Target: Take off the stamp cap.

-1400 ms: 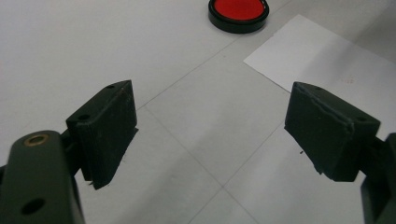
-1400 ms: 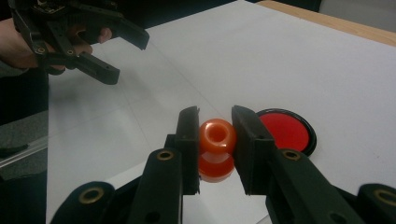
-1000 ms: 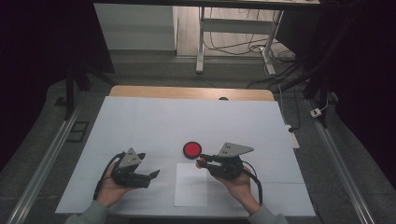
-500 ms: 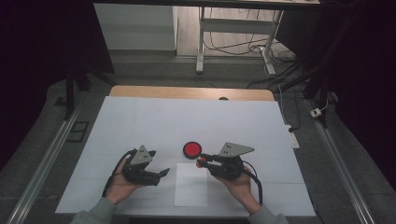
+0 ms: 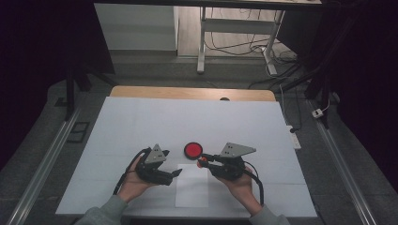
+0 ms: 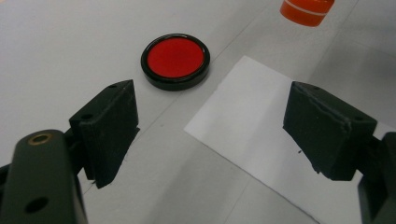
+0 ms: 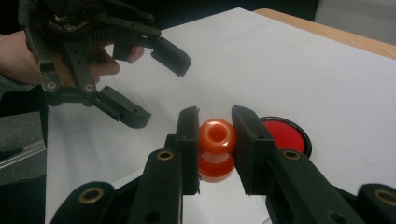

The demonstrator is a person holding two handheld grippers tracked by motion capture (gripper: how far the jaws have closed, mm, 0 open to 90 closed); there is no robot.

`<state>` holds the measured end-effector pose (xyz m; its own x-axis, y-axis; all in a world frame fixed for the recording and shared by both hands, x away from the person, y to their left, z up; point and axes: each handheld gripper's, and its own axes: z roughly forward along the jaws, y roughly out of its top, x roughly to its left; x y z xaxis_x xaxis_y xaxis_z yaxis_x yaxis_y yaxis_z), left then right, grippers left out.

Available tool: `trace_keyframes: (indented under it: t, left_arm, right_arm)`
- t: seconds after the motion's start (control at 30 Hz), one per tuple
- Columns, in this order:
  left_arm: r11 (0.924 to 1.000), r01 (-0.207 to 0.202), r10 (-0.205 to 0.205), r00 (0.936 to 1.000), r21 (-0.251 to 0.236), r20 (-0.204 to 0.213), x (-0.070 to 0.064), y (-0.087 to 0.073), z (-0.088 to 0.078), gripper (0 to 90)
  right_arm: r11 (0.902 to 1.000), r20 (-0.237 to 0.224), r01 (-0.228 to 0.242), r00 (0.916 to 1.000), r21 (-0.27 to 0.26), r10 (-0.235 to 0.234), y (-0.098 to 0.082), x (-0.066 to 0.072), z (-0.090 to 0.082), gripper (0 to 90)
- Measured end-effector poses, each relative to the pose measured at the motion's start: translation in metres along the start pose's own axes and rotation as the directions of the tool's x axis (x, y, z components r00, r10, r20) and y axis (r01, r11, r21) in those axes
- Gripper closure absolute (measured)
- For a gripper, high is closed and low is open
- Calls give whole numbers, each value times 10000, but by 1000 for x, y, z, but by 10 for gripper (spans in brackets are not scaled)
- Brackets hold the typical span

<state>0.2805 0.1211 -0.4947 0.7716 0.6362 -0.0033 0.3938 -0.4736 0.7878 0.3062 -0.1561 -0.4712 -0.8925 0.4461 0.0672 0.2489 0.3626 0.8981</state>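
A round red disc with a black rim [image 5: 193, 150] lies flat on the white table cover [image 5: 141, 122], also seen as the disc [image 6: 175, 60] and the disc [image 7: 286, 134]. My right gripper [image 5: 203, 162] is shut on a small orange spool-shaped piece [image 7: 217, 136], held just beside the disc and above a white paper sheet [image 5: 192, 190]. The left gripper [image 5: 177, 172] stands open at the sheet's left edge, nothing between its jaws. In its own view the left gripper [image 6: 212, 100] faces the disc, the sheet [image 6: 261, 135] and the orange piece [image 6: 306, 9] farther off.
The wooden table edge [image 5: 187, 93] runs along the far side of the white cover. Metal rails [image 5: 42, 164] flank the table on both sides. Desk legs and cables [image 5: 263, 51] stand on the floor beyond. The left gripper [image 7: 159, 91] and its hand appear in the right gripper view.
The left hand and its open gripper have moved right, toward the paper sheet and the disc. The right gripper has stayed in place with the orange piece in it.
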Motion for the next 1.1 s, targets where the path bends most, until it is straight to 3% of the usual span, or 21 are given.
trace_keyframes:
  t: [1.1]
  left_arm:
    - [9992,-391,391,9978,-16,535,-17,22,25,184]
  right_arm:
    - [10000,-83,-13,10000,26,13,0,1,2,721]
